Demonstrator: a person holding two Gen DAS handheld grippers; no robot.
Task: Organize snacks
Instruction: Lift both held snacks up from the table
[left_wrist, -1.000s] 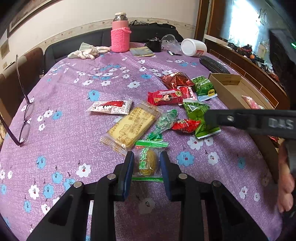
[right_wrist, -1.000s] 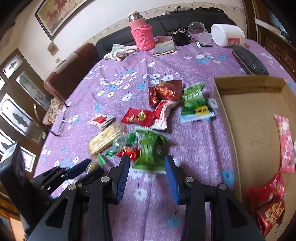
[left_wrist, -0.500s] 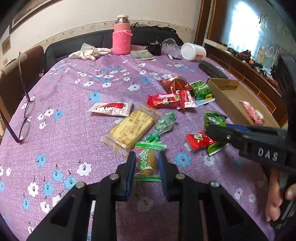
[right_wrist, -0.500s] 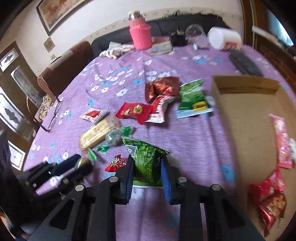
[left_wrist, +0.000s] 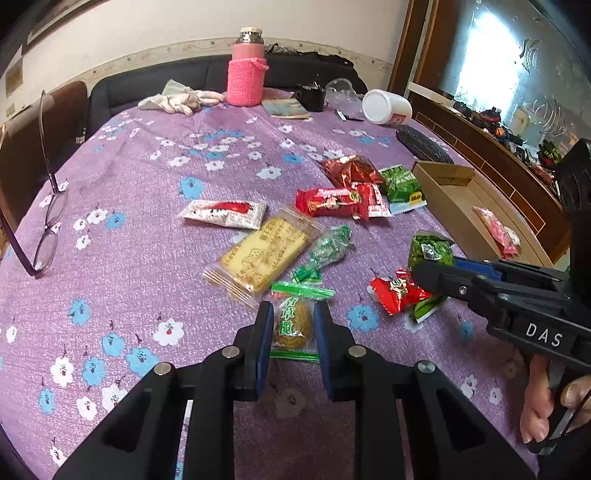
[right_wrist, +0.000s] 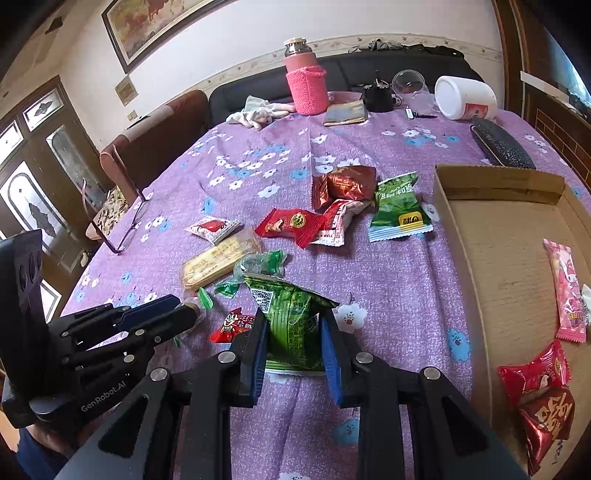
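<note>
left wrist view: both tools grasp snack packets on purple floral tablecloth (left_wrist: 155, 229) (sofa (left_wrist: 207, 74) behind).

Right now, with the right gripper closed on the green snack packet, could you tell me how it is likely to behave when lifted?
The green snack packet looks puffy, so probably light. Its crinkled film will likely flex, the free top end flopping. The right gripper pinches only the lower half, and glossy film may slip.

Lower edge of the green packet (right_wrist: 291, 332) behind the fingers (right_wrist: 258, 347); eyeglasses (left_wrist: 44, 236) cut off at left.
</note>
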